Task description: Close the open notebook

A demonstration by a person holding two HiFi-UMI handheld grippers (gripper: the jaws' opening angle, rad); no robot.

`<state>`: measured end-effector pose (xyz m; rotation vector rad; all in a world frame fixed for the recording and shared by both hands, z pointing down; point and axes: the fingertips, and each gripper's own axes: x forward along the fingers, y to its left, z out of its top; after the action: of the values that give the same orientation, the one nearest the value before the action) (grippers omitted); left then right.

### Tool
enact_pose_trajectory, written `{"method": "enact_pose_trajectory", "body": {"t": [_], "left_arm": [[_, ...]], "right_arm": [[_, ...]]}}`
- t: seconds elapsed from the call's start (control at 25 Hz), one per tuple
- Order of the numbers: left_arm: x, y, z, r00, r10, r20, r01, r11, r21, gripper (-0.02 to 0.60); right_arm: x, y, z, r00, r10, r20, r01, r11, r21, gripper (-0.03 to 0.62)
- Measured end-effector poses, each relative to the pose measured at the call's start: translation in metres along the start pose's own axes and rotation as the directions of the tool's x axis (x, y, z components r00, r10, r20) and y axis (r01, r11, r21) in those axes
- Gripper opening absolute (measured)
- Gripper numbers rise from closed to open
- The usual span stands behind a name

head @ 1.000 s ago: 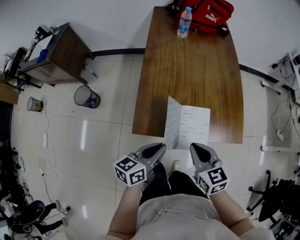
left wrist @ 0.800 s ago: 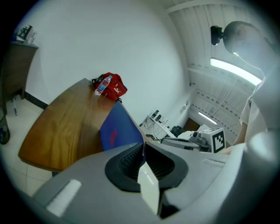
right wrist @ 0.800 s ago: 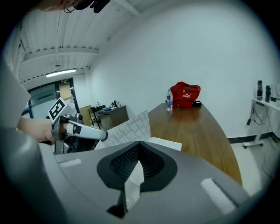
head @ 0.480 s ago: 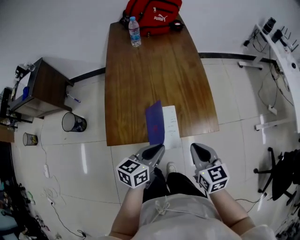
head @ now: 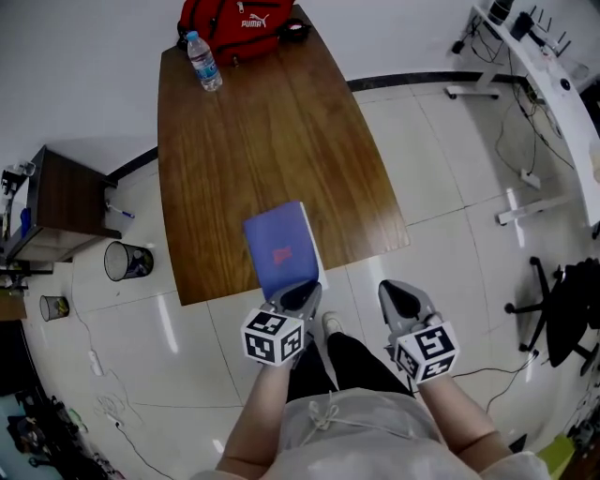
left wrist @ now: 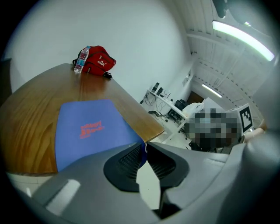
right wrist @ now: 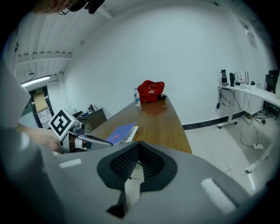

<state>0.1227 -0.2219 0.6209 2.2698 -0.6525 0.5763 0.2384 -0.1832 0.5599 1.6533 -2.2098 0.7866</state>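
The notebook (head: 279, 246) lies at the near edge of the wooden table (head: 253, 131), its blue cover with red print (left wrist: 89, 127) lowered over the pages. A thin strip of white page (right wrist: 131, 130) shows along its right side. My left gripper (head: 302, 292) pinches the cover's near corner (left wrist: 144, 146); its jaws are opening, with the blue corner still between the tips. My right gripper (head: 396, 292) hangs off the table's near edge, over the floor, to the right of the notebook. Its jaws (right wrist: 138, 144) meet with nothing between them.
A water bottle (head: 203, 62) and a red bag (head: 239, 23) stand at the table's far end. Left of the table are a dark cabinet (head: 56, 211) and a mesh bin (head: 127, 261). A white desk with cables (head: 539, 56) stands at the right.
The blue cover has swung from upright over onto the pages, so the written page no longer shows. My left gripper followed it toward the notebook's near corner.
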Motion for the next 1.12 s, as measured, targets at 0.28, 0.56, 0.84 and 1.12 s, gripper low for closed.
{"method": "enact_pose_trajectory", "body": {"t": [0.28, 0.56, 0.84, 1.12], "left_arm": [[0.029, 0.007, -0.017, 0.996, 0.048, -0.07, -0.046, 0.998, 0.034, 0.057], [0.035, 0.001, -0.022, 0.996, 0.034, -0.086, -0.031, 0.999, 0.037, 0.17], [-0.021, -0.034, 0.033, 0.998, 0.03, 0.056, -0.035, 0.994, 0.099, 0.215], [-0.124, -0.029, 0.067, 0.941, 0.168, 0.293, -0.219, 0.964, 0.15, 0.155]], "right_arm": [[-0.003, -0.016, -0.015, 1.0, -0.018, -0.014, 0.018, 1.0, 0.024, 0.006], [-0.002, -0.012, -0.012, 1.0, -0.012, -0.004, 0.012, 1.0, 0.01, 0.006], [-0.006, 0.015, 0.019, 0.998, 0.05, 0.049, -0.048, 0.998, -0.052, 0.006], [-0.01, 0.063, 0.042, 0.988, 0.114, 0.103, -0.105, 0.99, -0.091, 0.006]]}}
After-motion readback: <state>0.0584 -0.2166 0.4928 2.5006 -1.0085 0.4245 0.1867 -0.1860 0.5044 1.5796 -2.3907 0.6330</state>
